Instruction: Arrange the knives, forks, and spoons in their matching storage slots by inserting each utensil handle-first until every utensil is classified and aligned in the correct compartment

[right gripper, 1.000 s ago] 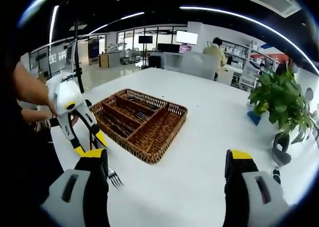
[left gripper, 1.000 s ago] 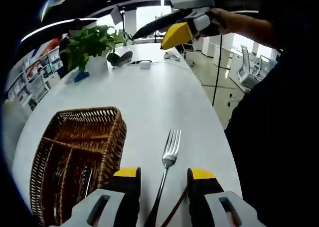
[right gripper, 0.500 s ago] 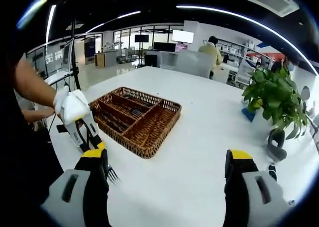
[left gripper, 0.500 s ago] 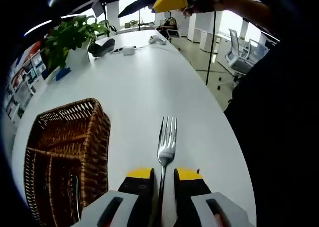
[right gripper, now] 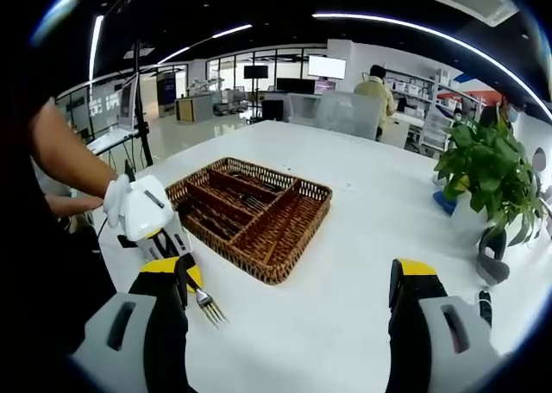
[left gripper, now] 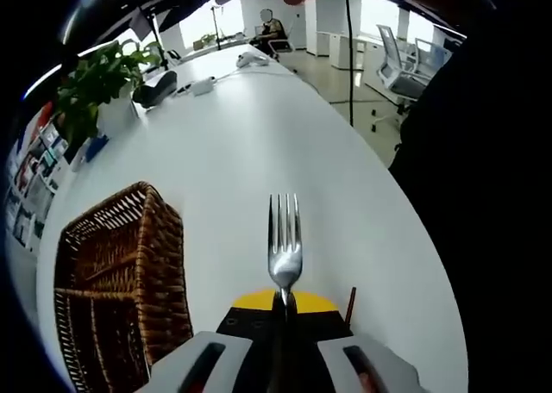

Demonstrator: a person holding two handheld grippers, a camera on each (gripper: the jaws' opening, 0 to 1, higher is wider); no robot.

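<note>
Fork (left gripper: 285, 253) sits clamped in the left hand-held gripper (left gripper: 282, 307), tines pointing away, basket (left gripper: 121, 298) just left; right hand-held gripper (right gripper: 289, 311) gapes empty.

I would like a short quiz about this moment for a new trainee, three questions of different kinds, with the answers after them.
1. True or false: the left tool is shut on the fork.
2. Which way do the fork's tines point in the left gripper view? A) back toward the tool B) forward, away from the tool
3. Fill in: the jaws of the right tool stand ____ and hold nothing.

Key
1. True; the yellow tips meet around the handle.
2. B. The wicker tray lies beside the fork on the white table.
3. open
</note>
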